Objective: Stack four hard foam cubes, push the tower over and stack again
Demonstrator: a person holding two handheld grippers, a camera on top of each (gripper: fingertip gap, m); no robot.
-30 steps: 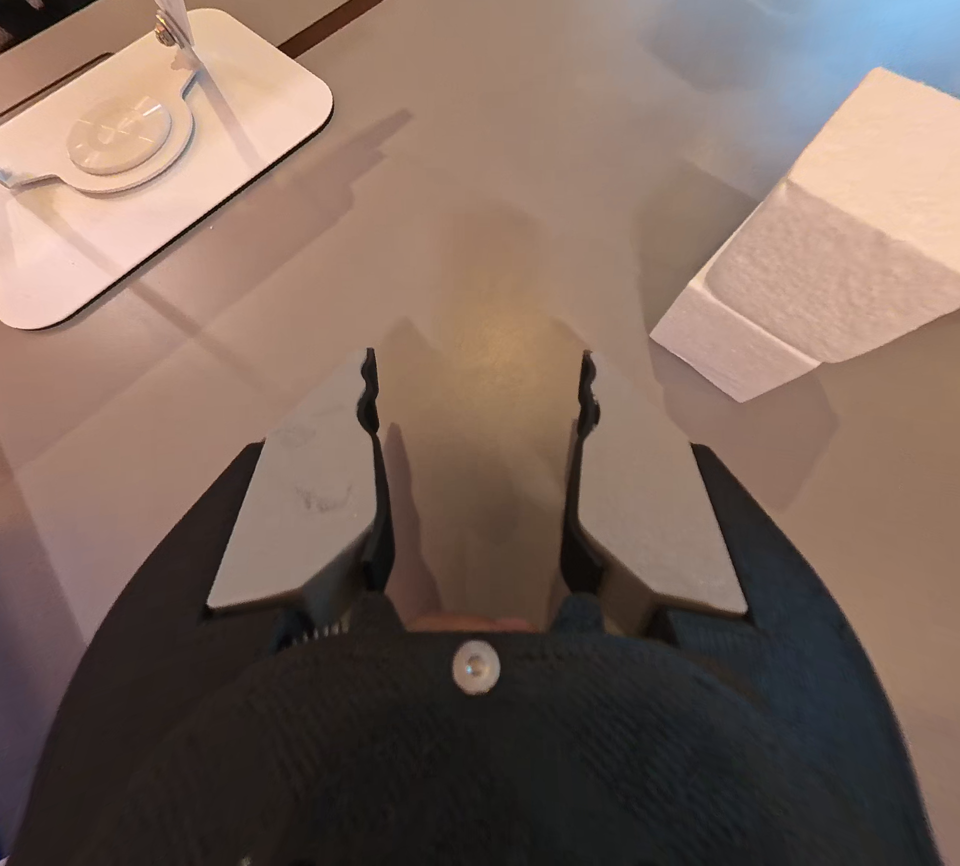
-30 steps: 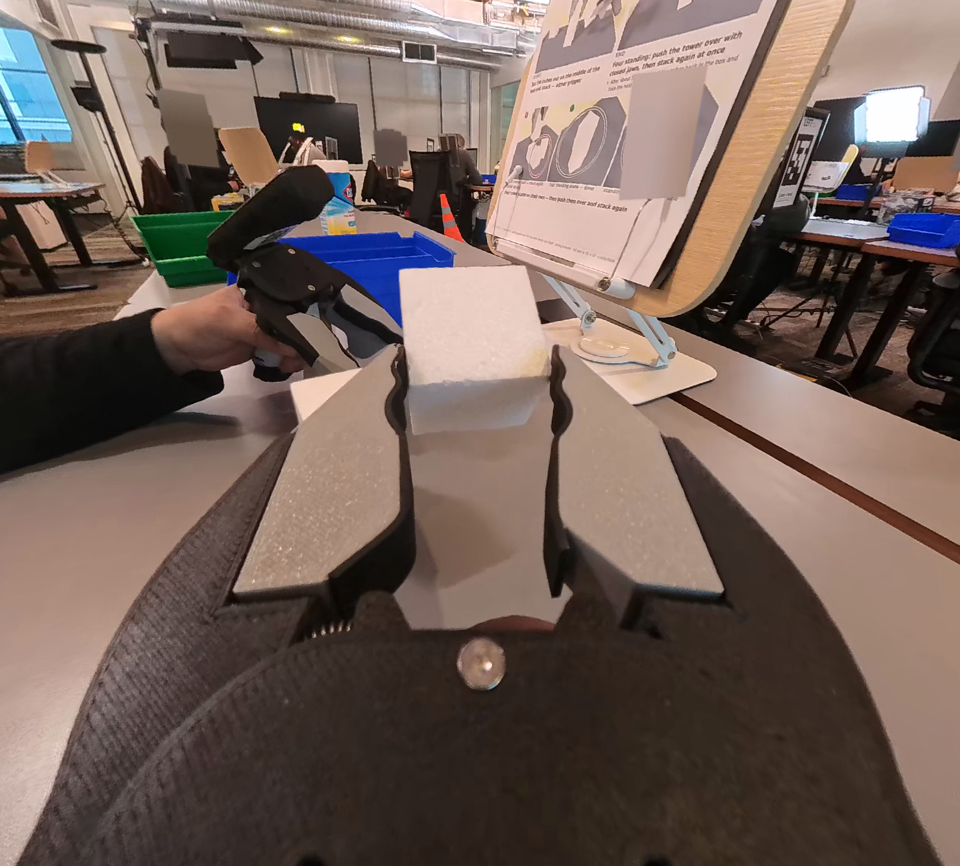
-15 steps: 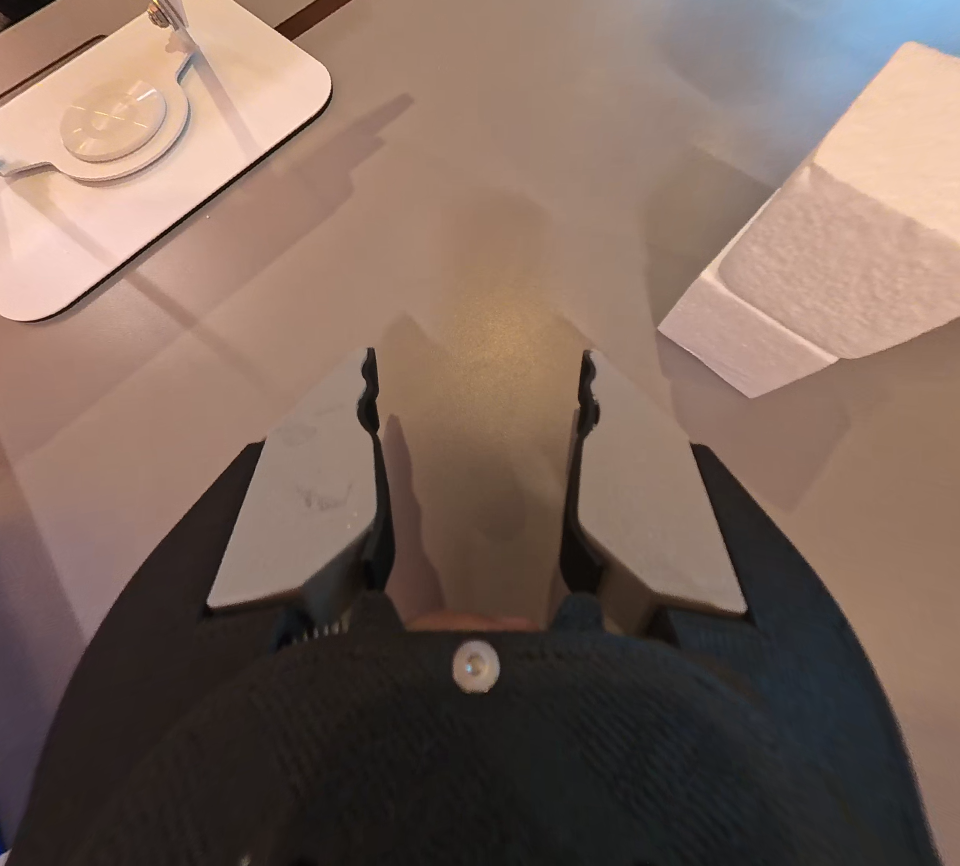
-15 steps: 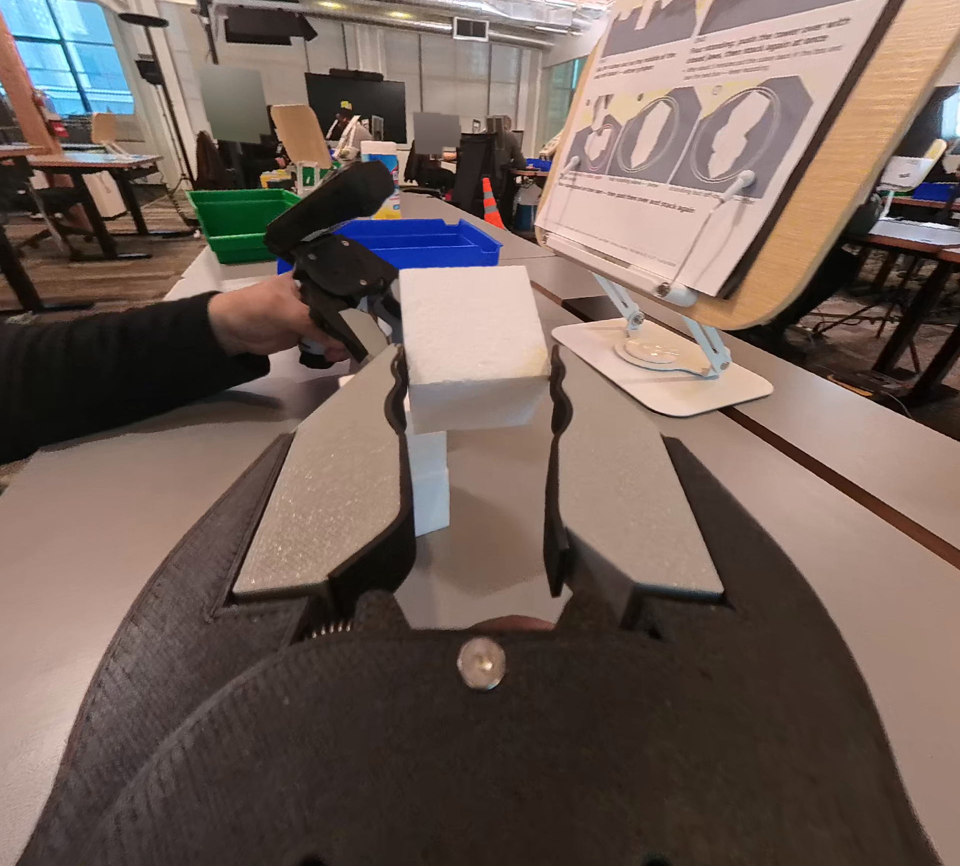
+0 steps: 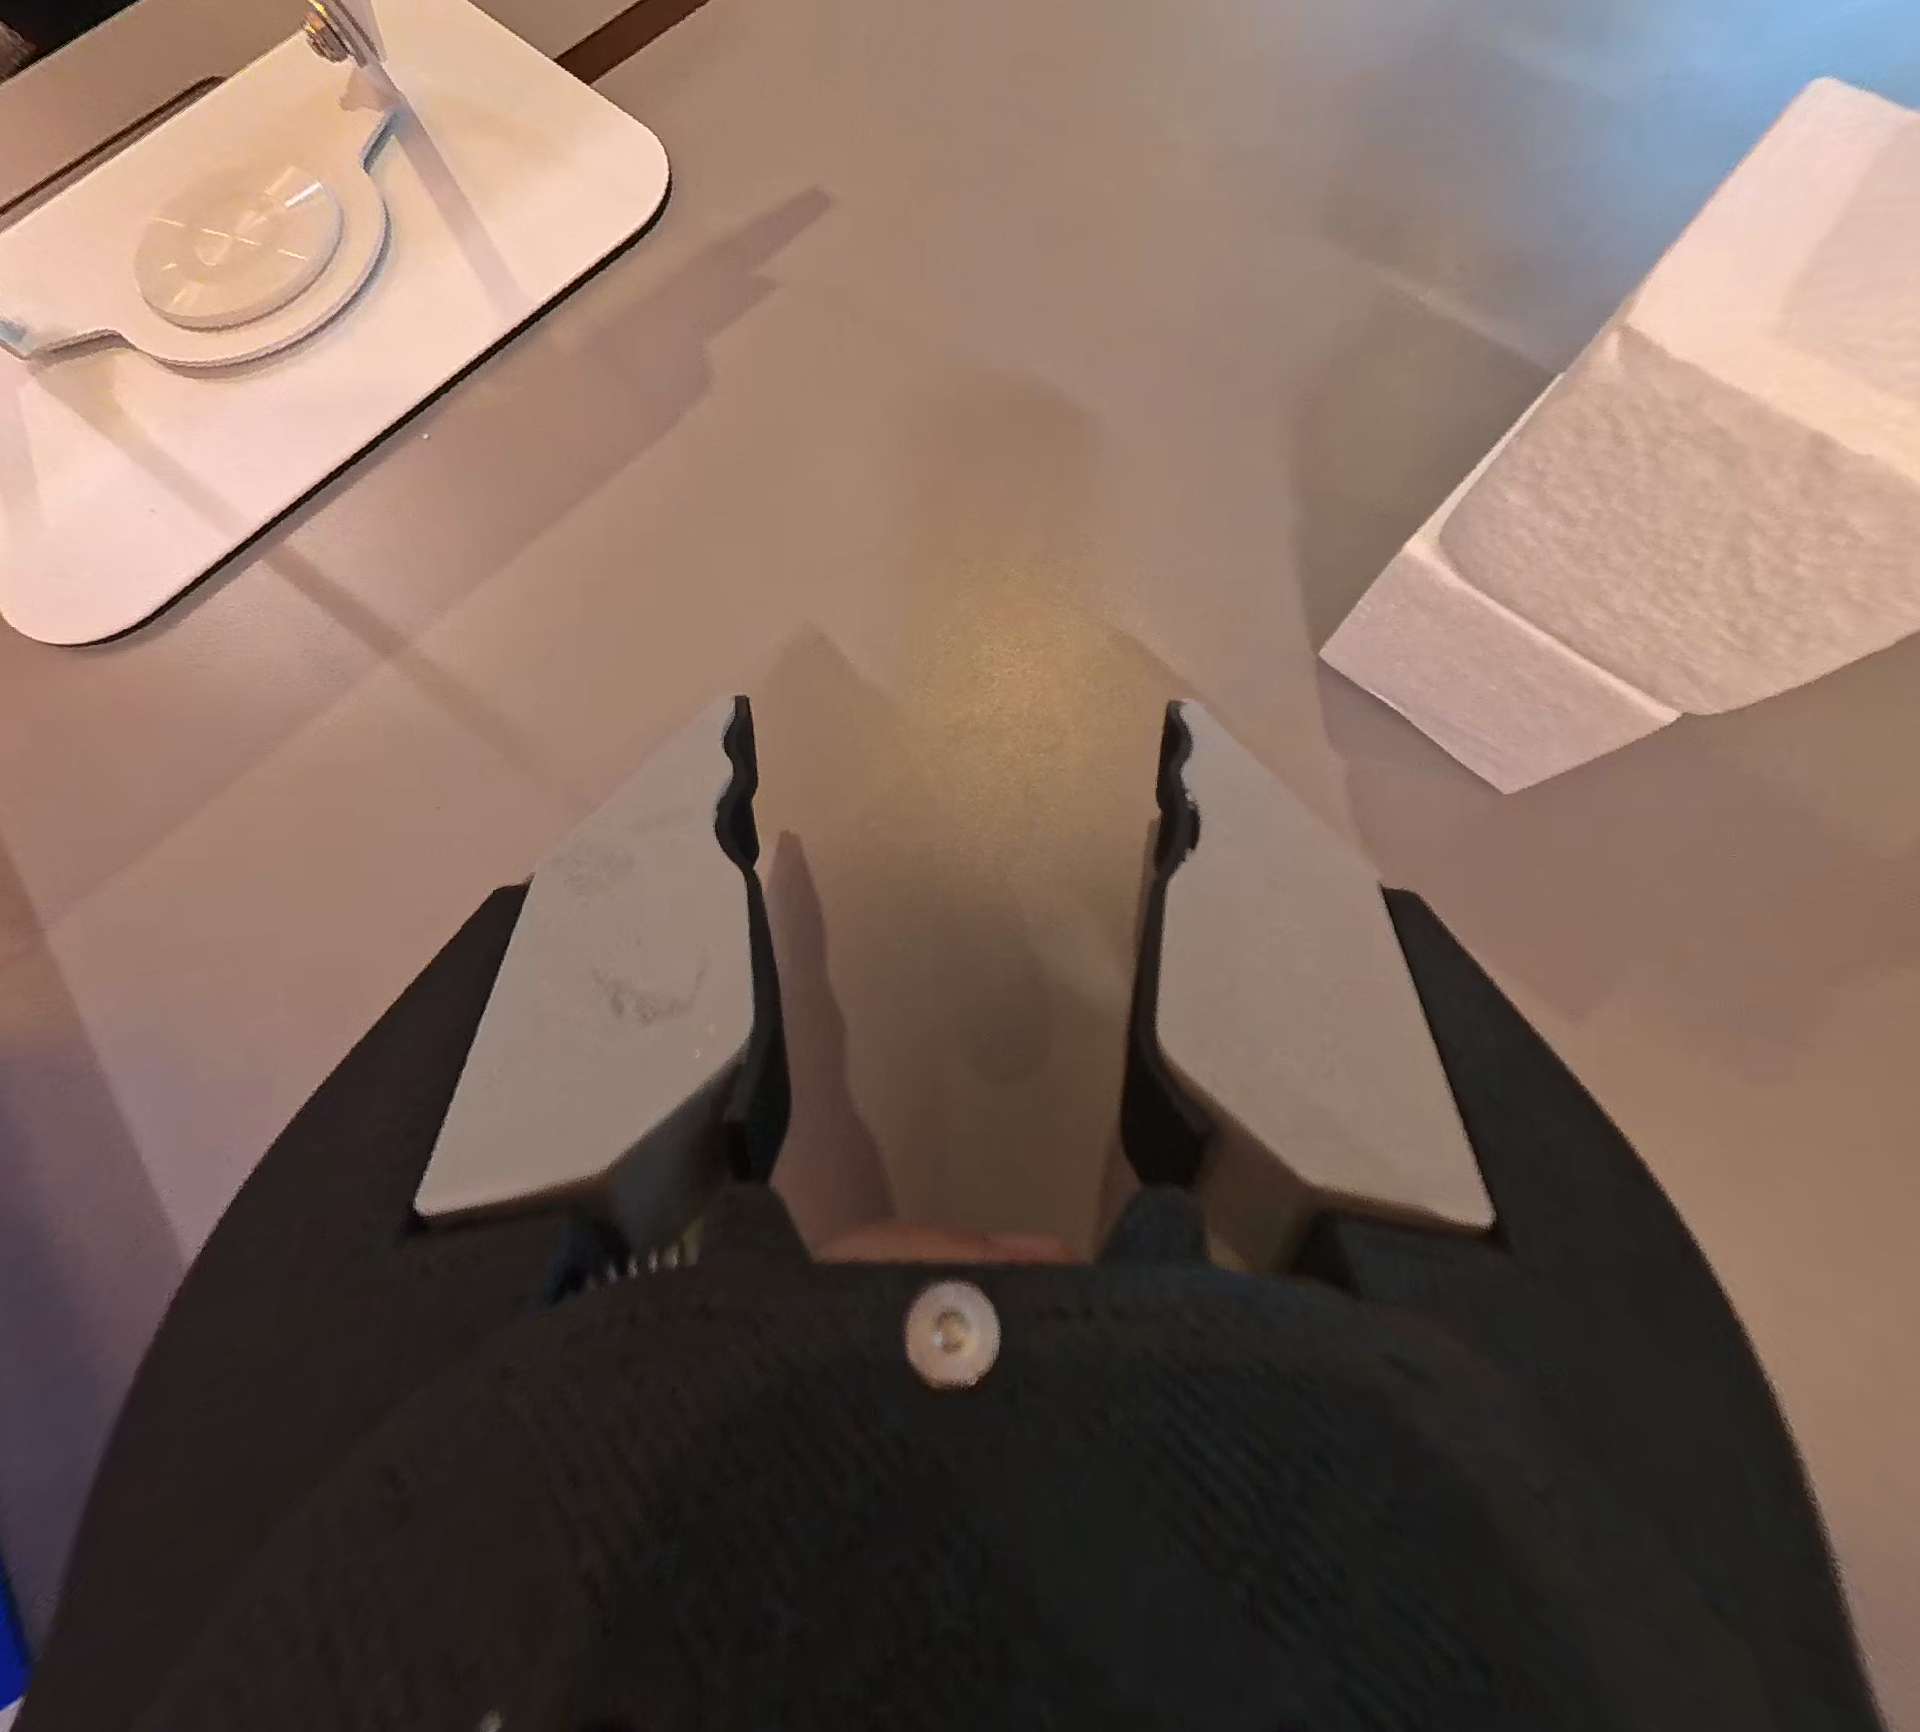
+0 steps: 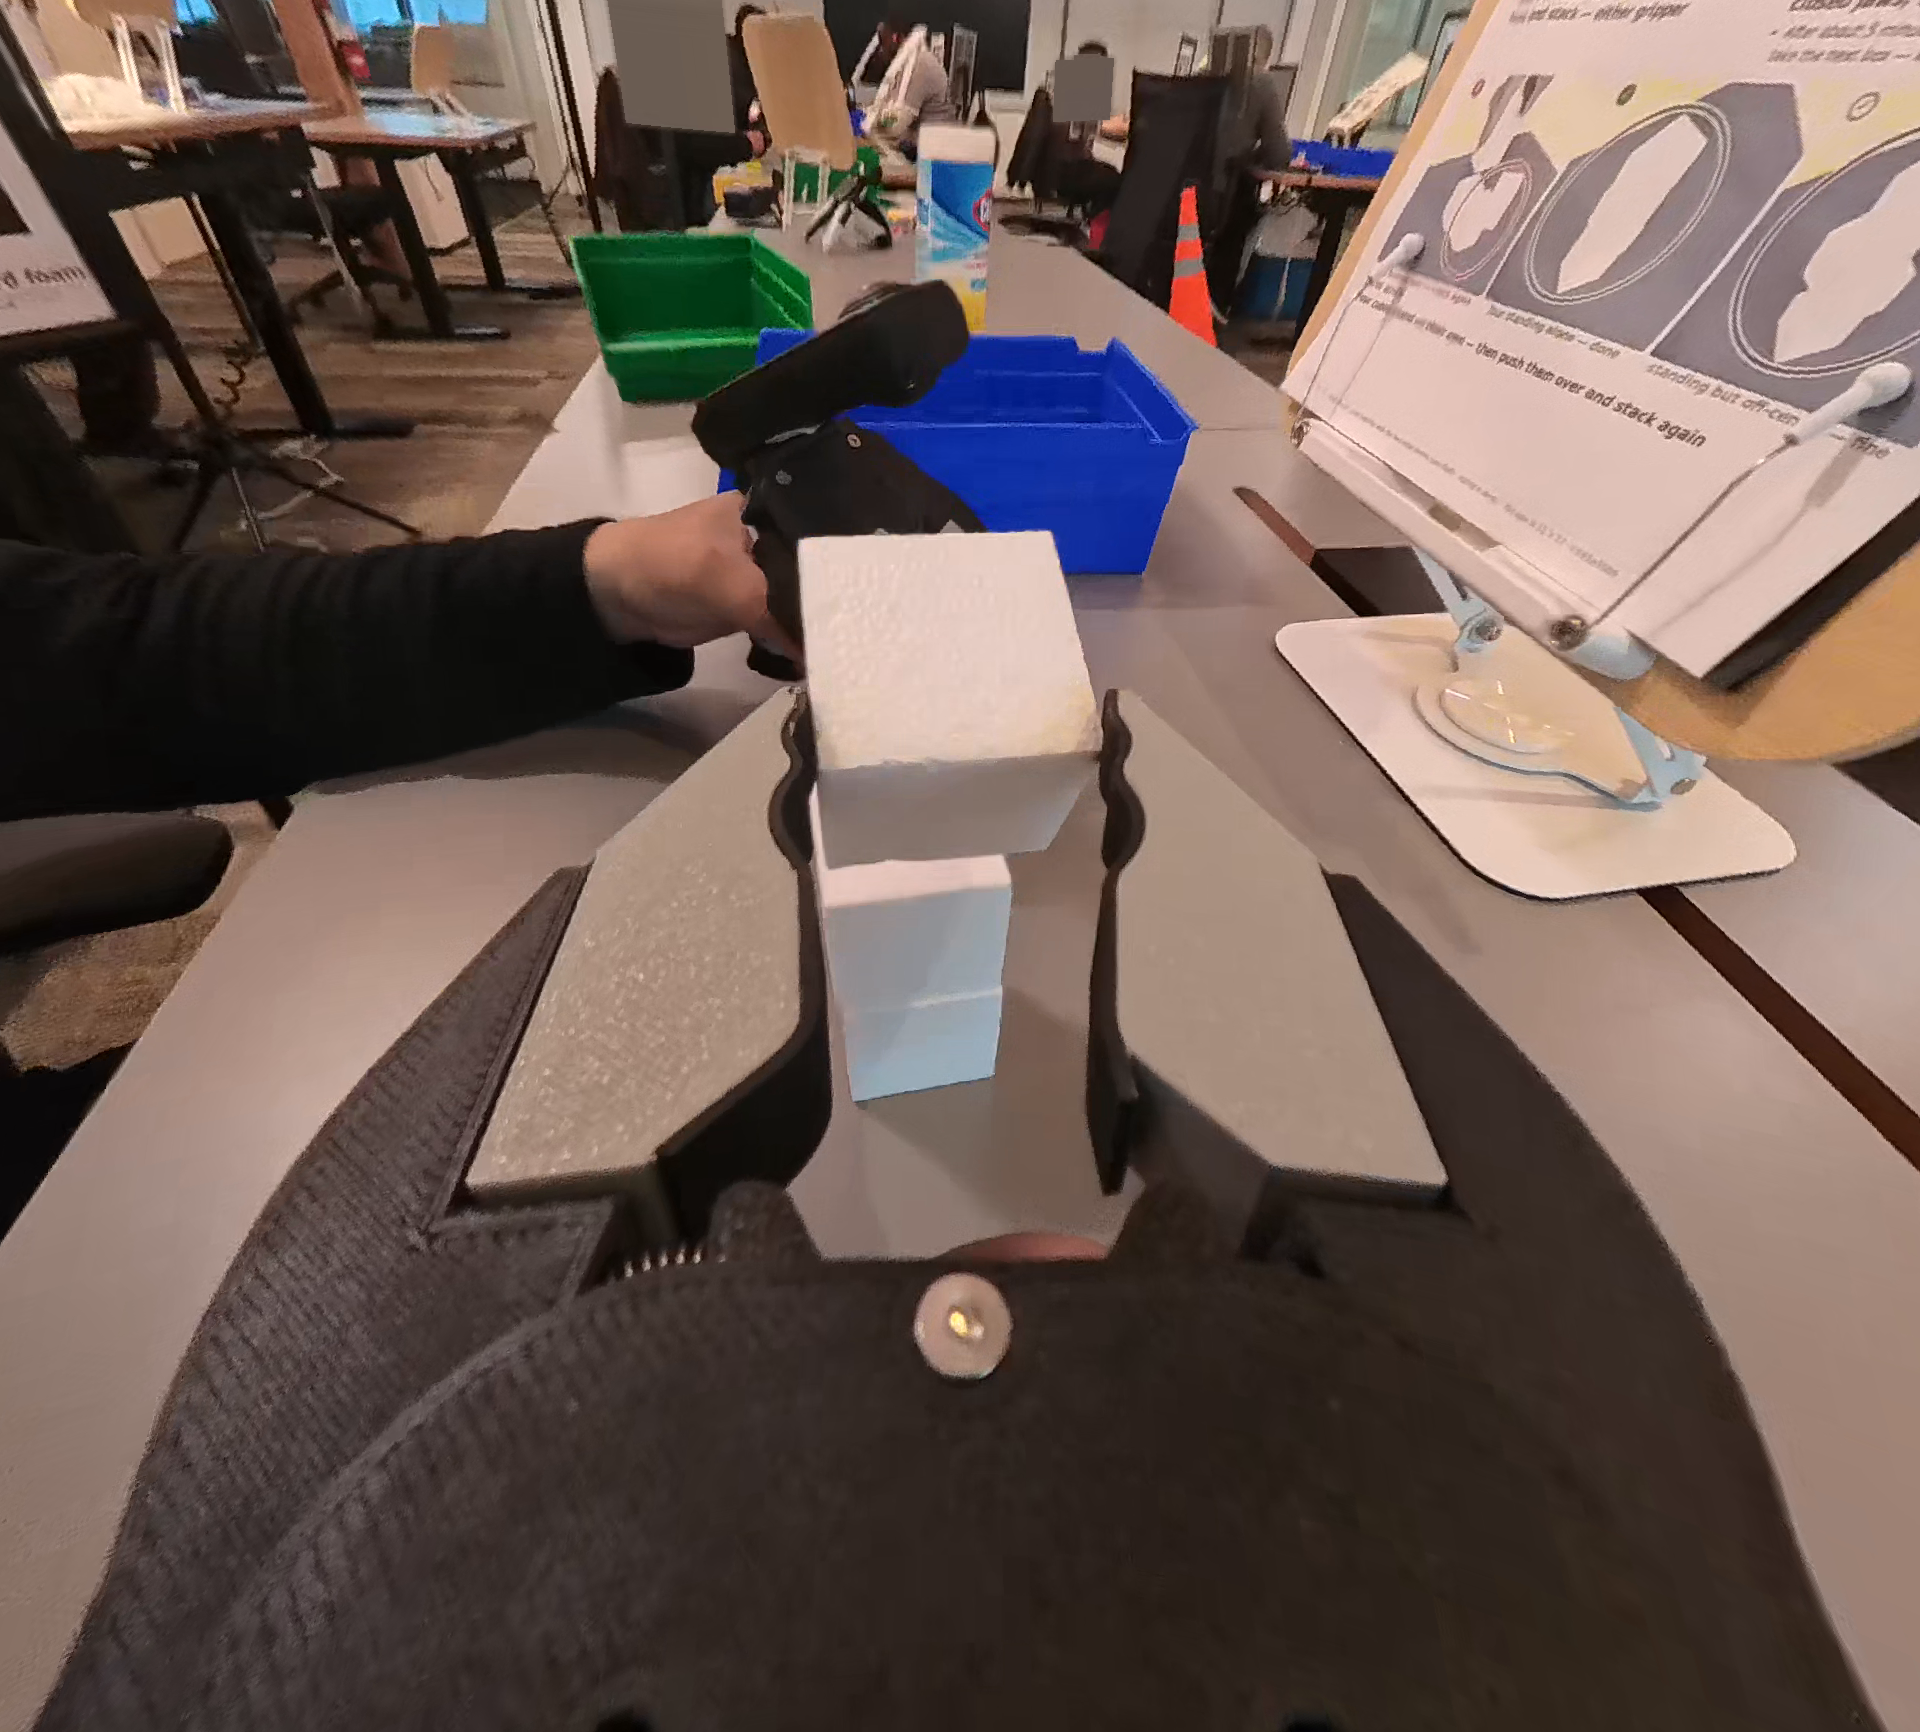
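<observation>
The right claw was clamped on a white hard foam cube, gripping it by two opposite sides and holding it just above a short tower of two more foam cubes standing on the grey counter; a seam across the tower's face marked where one block sat on the other, and whether the held cube already touched the top block could not be told. The held cube sat shifted a little toward the right of the tower beneath, so the step in hand, judged as placing the third cube, would go best with a small correction leftward until the edges lined up, then a level descent and a slow release, drawing the fingers straight apart so that neither dragged the light foam sideways. The left claw hung with its fingers apart and nothing between them, over bare counter just beside the tower, whose blocks showed at the right edge of its view. By count: three foam cubes were in sight, one held and two stacked, with the fourth not in view; two claws; one white document stand carrying an instruction sheet; one blue bin and one green bin farther back on the counter.
</observation>
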